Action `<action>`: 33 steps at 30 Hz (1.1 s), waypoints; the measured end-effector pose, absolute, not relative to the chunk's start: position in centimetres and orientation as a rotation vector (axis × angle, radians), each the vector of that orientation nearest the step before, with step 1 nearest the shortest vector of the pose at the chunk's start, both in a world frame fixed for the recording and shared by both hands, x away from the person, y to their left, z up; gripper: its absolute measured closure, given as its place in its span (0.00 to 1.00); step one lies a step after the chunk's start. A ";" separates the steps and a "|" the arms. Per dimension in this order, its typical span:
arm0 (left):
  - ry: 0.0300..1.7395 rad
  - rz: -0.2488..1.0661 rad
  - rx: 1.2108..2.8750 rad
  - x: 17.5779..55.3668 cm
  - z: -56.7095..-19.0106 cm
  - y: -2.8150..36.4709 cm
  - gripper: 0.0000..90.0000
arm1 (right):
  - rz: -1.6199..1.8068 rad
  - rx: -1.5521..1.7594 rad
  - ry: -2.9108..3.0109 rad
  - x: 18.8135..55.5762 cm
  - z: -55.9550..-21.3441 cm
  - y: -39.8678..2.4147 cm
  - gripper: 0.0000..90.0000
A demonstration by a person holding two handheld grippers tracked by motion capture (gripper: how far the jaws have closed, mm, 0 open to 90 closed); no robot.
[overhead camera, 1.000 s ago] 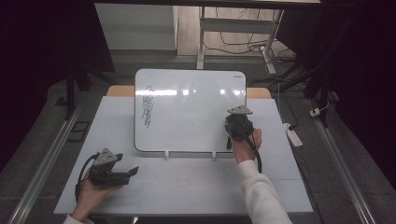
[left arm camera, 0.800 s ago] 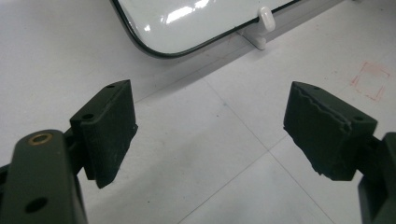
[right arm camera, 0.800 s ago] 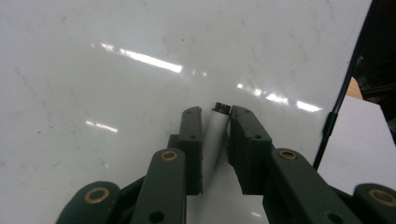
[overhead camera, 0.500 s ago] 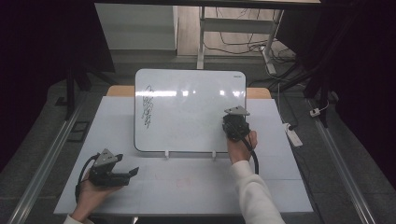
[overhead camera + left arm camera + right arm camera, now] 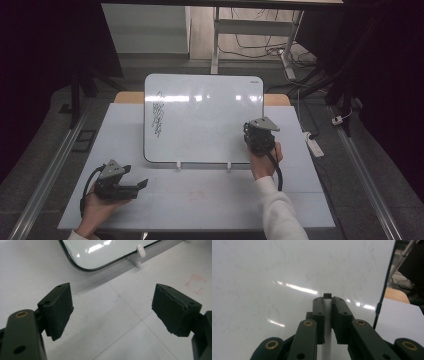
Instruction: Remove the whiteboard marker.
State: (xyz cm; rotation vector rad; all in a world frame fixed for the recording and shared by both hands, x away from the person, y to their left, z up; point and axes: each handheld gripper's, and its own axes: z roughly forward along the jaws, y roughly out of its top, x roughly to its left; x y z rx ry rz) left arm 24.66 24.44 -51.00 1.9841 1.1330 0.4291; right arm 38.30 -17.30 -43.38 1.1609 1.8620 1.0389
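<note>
A whiteboard (image 5: 205, 117) leans on small white stands on the table, with a black scribble (image 5: 158, 114) on its left part. My right gripper (image 5: 253, 131) is at the board's lower right edge, shut on a white marker (image 5: 326, 312) whose dark tip (image 5: 326, 294) points at the board's surface (image 5: 287, 277). My left gripper (image 5: 141, 184) rests low on the table at the front left, held in a hand. Its fingers (image 5: 58, 310) stand wide open with nothing between them, and beyond them lies the board's lower corner (image 5: 100, 255).
A pale sheet covers the table (image 5: 200, 195). One white board stand (image 5: 138, 255) is ahead of the left gripper. A faint red square mark (image 5: 195, 283) is on the table surface. A white power strip (image 5: 314, 145) lies off the table's right edge.
My right gripper has shifted slightly left and up along the board's lower right part with the marker. The left gripper has stayed put.
</note>
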 end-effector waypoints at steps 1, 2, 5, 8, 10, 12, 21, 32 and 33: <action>1.131 0.430 1.981 24.7 -51.0 24.4 0.20 | 1.064 1.152 1.855 37.9 -43.3 -17.6 0.90; 1.128 0.429 1.979 24.7 -50.9 24.3 0.20 | 1.089 1.139 1.847 37.6 -43.1 -17.8 0.90; 1.117 0.423 1.973 24.8 -50.7 23.9 0.20 | 1.155 1.097 1.830 36.6 -42.6 -18.2 0.90; 1.098 0.409 1.969 25.0 -50.3 23.3 0.20 | 1.213 1.058 1.830 35.7 -42.1 -18.1 0.90; 1.079 0.384 1.961 25.2 -49.9 22.6 0.21 | 1.249 1.026 1.837 35.1 -41.8 -17.7 0.90; 1.048 0.361 1.962 25.5 -49.4 21.5 0.22 | 1.282 0.987 1.857 34.5 -41.6 -17.2 0.90; 0.893 0.174 1.933 28.3 -46.8 16.6 0.34 | 1.408 0.726 2.021 31.8 -41.8 -13.3 0.90; 0.801 -0.068 1.916 31.2 -46.6 11.3 0.44 | 1.466 0.498 2.154 30.2 -42.3 -10.3 0.90; 0.799 -0.075 1.917 31.3 -46.7 11.0 0.45 | 1.459 0.476 2.156 30.1 -42.3 -10.1 0.90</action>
